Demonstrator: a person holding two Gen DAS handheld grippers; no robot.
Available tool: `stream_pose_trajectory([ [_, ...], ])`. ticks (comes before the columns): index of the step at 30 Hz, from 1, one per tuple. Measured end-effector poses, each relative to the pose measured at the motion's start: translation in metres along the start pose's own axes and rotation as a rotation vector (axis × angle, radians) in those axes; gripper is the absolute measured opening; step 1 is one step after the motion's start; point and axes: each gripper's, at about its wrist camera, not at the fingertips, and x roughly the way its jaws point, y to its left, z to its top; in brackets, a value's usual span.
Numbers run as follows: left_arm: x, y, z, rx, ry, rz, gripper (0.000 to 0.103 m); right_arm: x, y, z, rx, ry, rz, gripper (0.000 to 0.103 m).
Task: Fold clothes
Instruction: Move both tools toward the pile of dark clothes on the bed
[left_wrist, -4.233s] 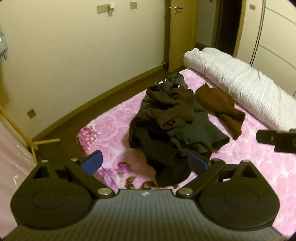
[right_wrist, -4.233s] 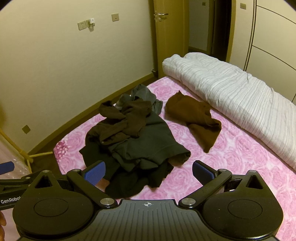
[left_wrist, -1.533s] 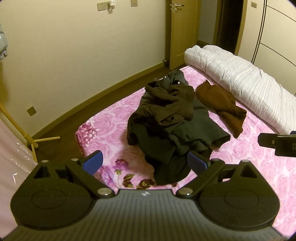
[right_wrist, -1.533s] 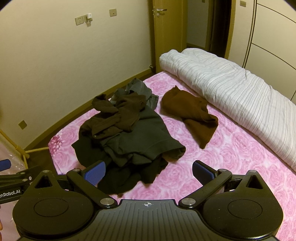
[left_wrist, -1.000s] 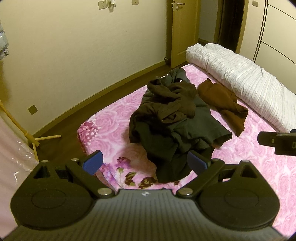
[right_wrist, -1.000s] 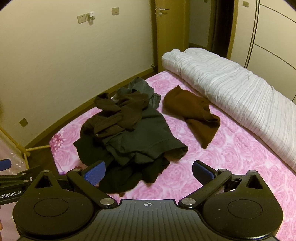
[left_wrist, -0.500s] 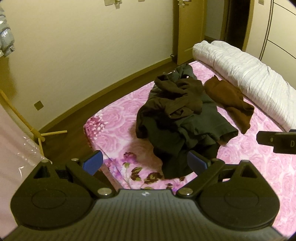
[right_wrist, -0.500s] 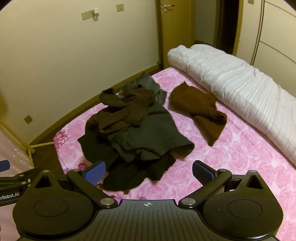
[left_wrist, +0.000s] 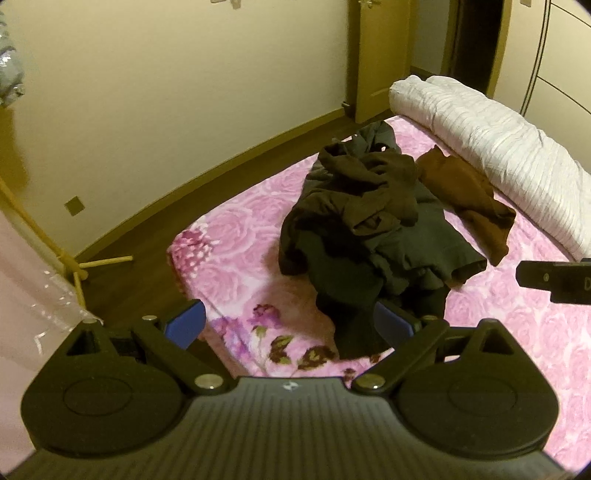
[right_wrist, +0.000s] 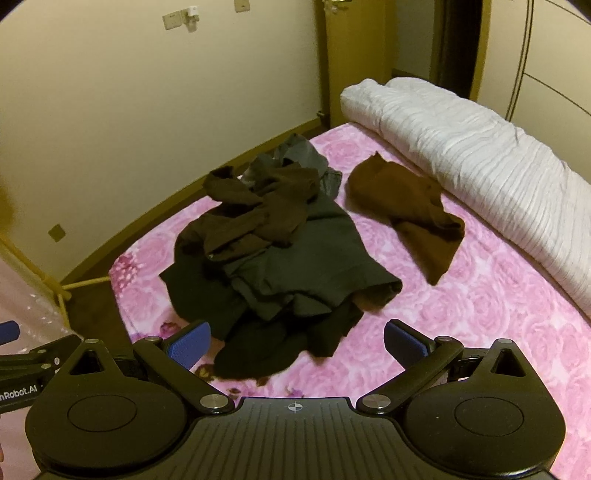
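A heap of dark clothes (left_wrist: 369, 236) (right_wrist: 273, 254) lies crumpled on the pink floral bed (left_wrist: 236, 258) (right_wrist: 480, 314): dark brown pieces on top, grey and black ones under them. A separate brown garment (left_wrist: 465, 199) (right_wrist: 410, 210) lies to the right of the heap. My left gripper (left_wrist: 288, 326) hangs open over the bed's near corner, just short of the heap's black edge. My right gripper (right_wrist: 295, 345) is open too, above the heap's near edge, holding nothing.
A rolled white quilt (left_wrist: 495, 136) (right_wrist: 476, 147) lies along the bed's right side. A wall, a wooden door (right_wrist: 354, 55) and dark wood floor (left_wrist: 155, 236) lie beyond the bed's left edge. A wooden rack's foot (left_wrist: 74, 266) stands on the floor at left.
Both grippers have drifted a little to the left and forward toward the heap. The clothes have not moved, and both grippers stay open.
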Motion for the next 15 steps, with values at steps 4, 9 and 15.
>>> stream_pose_trajectory([
  [4, 0.03, 0.017, 0.022, 0.053, 0.005, -0.054, 0.096, 0.017, 0.015, 0.016, 0.033, -0.003, -0.04, 0.103],
  [9, 0.067, 0.047, 0.056, 0.118, 0.004, -0.112, 0.096, 0.041, 0.043, 0.039, 0.086, 0.007, -0.079, 0.103],
  [15, 0.106, 0.074, 0.092, 0.203, 0.015, -0.18, 0.096, 0.063, 0.073, 0.064, 0.134, 0.017, -0.163, 0.103],
])
